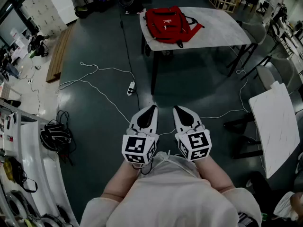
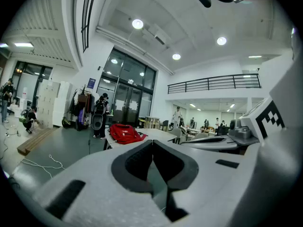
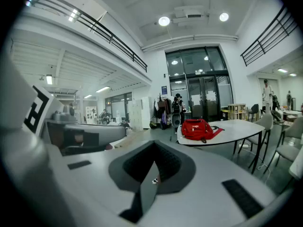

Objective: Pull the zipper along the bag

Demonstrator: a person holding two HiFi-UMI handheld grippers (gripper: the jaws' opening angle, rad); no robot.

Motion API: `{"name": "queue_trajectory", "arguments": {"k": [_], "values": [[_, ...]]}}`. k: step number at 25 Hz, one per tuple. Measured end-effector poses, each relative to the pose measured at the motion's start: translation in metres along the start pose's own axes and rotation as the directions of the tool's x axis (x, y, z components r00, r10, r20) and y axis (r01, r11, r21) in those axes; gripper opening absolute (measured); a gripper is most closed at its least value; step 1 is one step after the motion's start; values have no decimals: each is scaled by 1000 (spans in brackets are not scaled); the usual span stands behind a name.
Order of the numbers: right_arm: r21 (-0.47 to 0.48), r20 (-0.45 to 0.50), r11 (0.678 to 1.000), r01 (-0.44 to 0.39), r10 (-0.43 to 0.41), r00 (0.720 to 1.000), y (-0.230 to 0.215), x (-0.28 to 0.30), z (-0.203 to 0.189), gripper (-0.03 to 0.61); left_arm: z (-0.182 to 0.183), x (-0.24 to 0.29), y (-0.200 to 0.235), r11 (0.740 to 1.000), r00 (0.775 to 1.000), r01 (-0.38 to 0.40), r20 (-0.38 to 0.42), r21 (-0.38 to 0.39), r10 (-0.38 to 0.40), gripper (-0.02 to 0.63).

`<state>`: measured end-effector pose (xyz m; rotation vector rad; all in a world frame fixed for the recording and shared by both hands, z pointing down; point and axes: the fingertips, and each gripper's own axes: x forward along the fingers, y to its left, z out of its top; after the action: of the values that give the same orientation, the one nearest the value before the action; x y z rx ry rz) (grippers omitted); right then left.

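A red bag (image 1: 165, 24) lies flat on the white table (image 1: 222, 30) far ahead of me; it shows small in the left gripper view (image 2: 125, 133) and in the right gripper view (image 3: 198, 128). Both grippers are held close to my body, side by side, well short of the table. My left gripper (image 1: 150, 109) is shut with nothing between its jaws, tips meeting in its own view (image 2: 152, 141). My right gripper (image 1: 177, 109) is also shut and empty (image 3: 154, 144).
White cables and a power strip (image 1: 130, 87) trail across the dark floor between me and the table. Chairs (image 1: 274, 72) stand to the table's right, a white board (image 1: 279, 126) leans at right, a helmet (image 1: 53, 135) and shelving at left.
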<state>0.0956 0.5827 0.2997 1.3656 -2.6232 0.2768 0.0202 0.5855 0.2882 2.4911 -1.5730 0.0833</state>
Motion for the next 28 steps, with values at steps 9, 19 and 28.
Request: {"name": "queue_trajectory", "arguments": {"k": [9,19,28], "values": [[1,-18,1000,8,-8,1000,-4,17,0,26,0,12,14,1000,1000,2,-4,-14,-2,20],[132,-49,991,22,-16,999,-12,45,-12,26,-11,26,38,999,1000,0,-31,-38,-2,20],[166,-90,986,-3,18,996,-28,90,-18,28,-20,56,68,998,996,-37,-83,-55,33,20]]}}
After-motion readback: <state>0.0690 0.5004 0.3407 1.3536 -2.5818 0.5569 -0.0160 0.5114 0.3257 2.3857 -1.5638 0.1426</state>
